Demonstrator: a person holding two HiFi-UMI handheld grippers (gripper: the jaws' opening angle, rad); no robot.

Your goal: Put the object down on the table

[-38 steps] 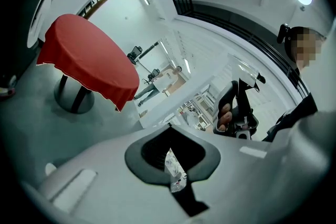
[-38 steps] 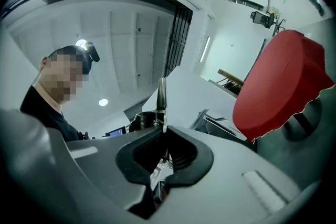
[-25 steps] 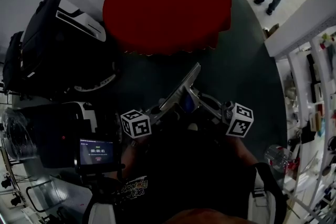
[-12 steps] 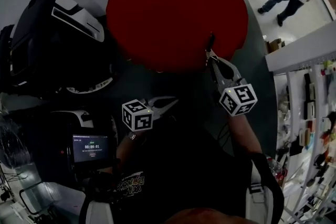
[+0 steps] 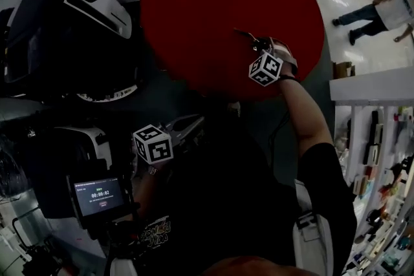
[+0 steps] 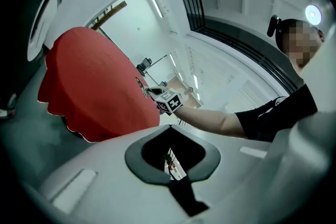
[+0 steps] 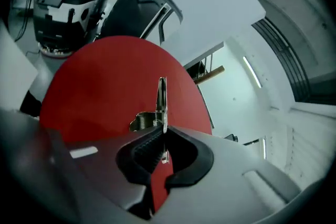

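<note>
Since a second ago my right arm has swung out from my chest, so the table (image 5: 194, 10) now lies under the right gripper (image 5: 255, 42). The left gripper (image 5: 187, 126) hangs near my body, jaws pressed together on nothing. The right one pinches a thin metal object (image 7: 161, 97) over the red top. I can't tell whether it touches. I judge this the lowering step — next, ease down, then spread the jaws.

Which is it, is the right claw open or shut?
Shut on a thin metal tool: the right gripper's jaws pinch its base.
</note>
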